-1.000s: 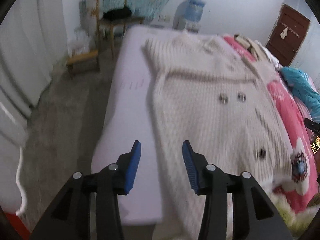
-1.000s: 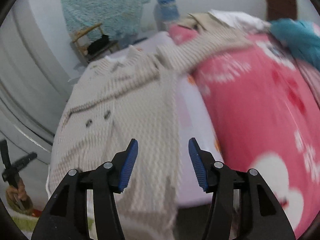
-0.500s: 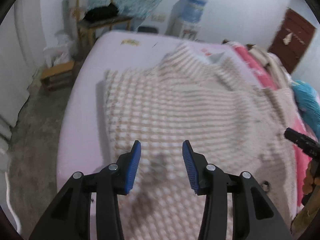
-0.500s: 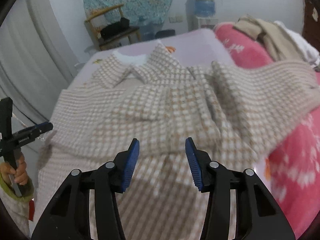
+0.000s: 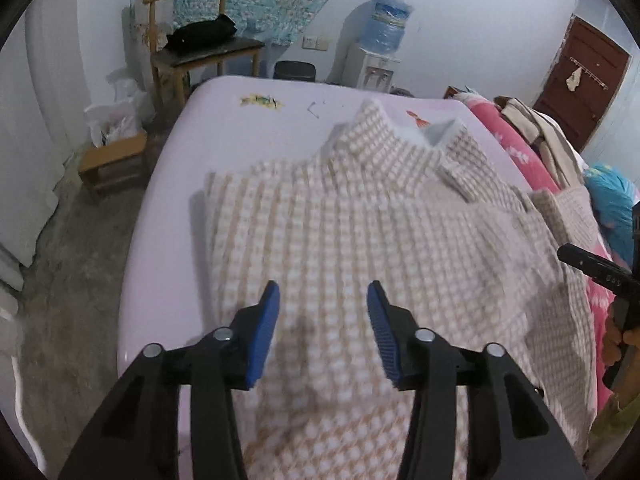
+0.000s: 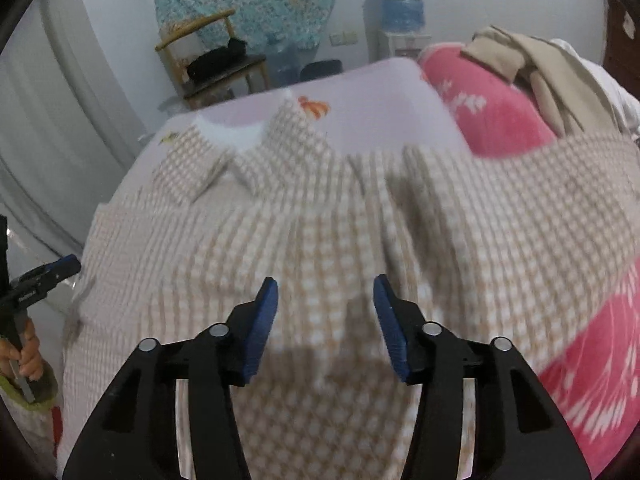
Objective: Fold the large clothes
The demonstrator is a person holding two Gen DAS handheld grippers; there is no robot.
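Observation:
A large beige-and-white knitted coat (image 5: 360,220) lies spread on a lilac bed sheet (image 5: 248,128), collar at the far end. It also fills the right wrist view (image 6: 320,220), with one sleeve (image 6: 520,200) stretched right over a pink blanket (image 6: 492,120). My left gripper (image 5: 323,336) is open and empty, low over the coat's lower left part. My right gripper (image 6: 325,328) is open and empty over the coat's lower middle. Each gripper shows at the edge of the other's view.
A wooden chair (image 5: 200,40) with a black bag, a small stool (image 5: 112,160), a water dispenser (image 5: 380,52) and a bin stand beyond the bed. Folded beige clothes (image 6: 532,60) lie on the pink blanket. A brown door (image 5: 580,80) is at the right.
Both grippers have moved forward and down toward the coat, which now fills the views. The fingers have stayed open throughout.

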